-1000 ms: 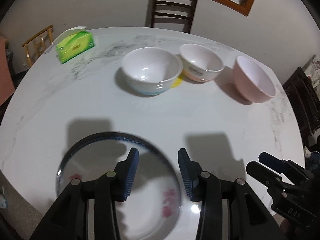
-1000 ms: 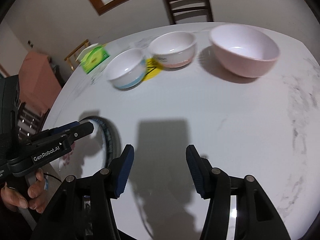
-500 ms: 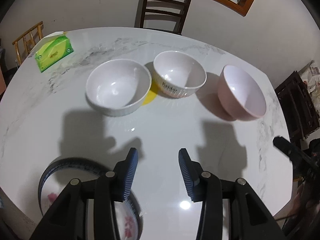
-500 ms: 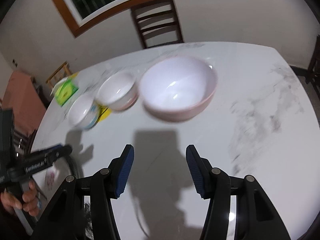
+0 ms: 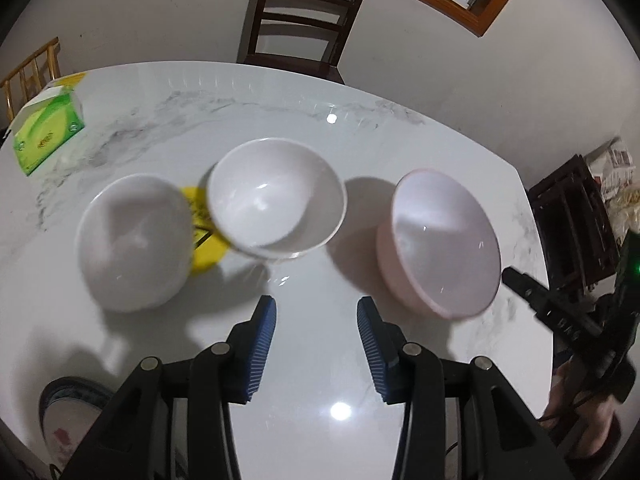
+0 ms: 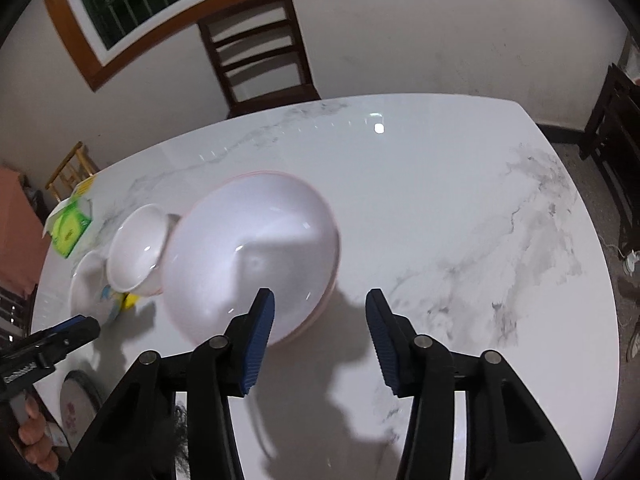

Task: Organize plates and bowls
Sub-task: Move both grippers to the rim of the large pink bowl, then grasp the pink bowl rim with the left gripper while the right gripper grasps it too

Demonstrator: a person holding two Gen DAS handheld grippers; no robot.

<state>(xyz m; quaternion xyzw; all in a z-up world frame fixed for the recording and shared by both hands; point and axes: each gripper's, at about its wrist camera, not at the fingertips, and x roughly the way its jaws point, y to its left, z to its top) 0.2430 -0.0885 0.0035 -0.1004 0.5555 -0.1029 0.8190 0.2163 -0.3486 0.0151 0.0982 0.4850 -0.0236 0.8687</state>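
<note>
Three bowls stand in a row on the white marble table (image 5: pixel 400 148): a white bowl (image 5: pixel 134 244) on the left, a white bowl (image 5: pixel 276 196) in the middle, a bigger pink bowl (image 5: pixel 440 244) on the right. My left gripper (image 5: pixel 316 304) hovers open just short of the middle bowl, with nothing between its fingers. My right gripper (image 6: pixel 320 294) is over the near rim of the pink bowl (image 6: pixel 252 256). Its jaws are closing, the left finger overlaps the rim, and the pads press on nothing. A blue-rimmed plate (image 5: pixel 72 412) with red flowers lies at the near left edge.
A green tissue box (image 5: pixel 48 132) sits far left, and a yellow sheet (image 5: pixel 204 240) lies between the white bowls. A dark wooden chair (image 5: pixel 300 20) stands behind the table. Dark furniture (image 6: pixel 616 120) is to the right. A hand (image 6: pixel 34 432) holds the left gripper (image 6: pixel 80 326).
Both grippers moved forward over the table toward the bowls. The plate dropped back to the lower left of both views. The right gripper's jaws narrowed a little.
</note>
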